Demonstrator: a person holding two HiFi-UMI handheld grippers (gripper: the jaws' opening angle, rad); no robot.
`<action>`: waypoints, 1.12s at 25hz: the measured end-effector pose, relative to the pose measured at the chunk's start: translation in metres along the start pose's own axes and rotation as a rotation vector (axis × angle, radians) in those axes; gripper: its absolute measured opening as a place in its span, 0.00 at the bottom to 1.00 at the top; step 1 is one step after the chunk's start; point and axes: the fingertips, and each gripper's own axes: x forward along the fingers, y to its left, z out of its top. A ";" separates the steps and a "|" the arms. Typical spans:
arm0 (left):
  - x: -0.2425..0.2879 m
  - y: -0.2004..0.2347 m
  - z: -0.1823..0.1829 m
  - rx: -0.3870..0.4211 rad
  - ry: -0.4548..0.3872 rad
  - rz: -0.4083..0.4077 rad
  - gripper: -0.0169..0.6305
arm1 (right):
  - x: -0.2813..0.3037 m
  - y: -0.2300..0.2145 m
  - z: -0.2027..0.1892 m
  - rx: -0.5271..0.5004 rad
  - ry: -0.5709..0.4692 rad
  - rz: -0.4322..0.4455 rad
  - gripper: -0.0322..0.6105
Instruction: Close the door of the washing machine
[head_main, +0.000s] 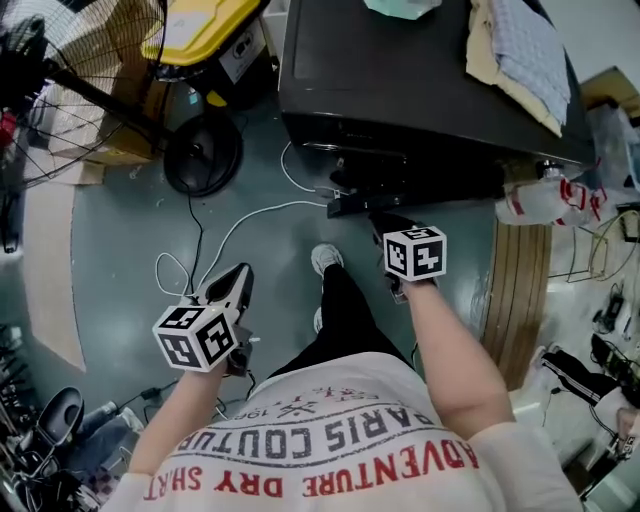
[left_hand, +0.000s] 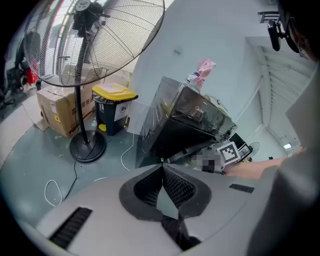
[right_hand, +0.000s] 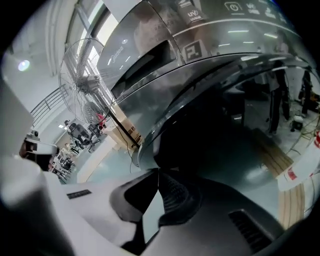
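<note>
Right gripper (right_hand: 158, 171), jaws closed on nothing, sits just beside the washing machine door (right_hand: 215, 127). Expect a rigid, hinged panel, so push on its rim.

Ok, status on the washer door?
Left tool shut, empty, held back. Right tool shut, empty, up at the washing machine. Door looks ajar. White cable on floor beside it; nothing seen blocking the swing.

All views toward washing machine (head_main: 400, 100)
</note>
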 end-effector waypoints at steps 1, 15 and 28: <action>0.001 0.000 0.004 -0.001 -0.002 0.000 0.07 | 0.002 -0.001 0.005 -0.004 -0.004 0.004 0.09; 0.006 0.011 0.038 -0.046 -0.023 0.017 0.07 | 0.010 -0.010 0.042 -0.027 -0.054 -0.016 0.08; 0.010 0.026 0.044 -0.057 -0.019 0.027 0.07 | 0.011 -0.018 0.064 0.069 -0.141 -0.082 0.08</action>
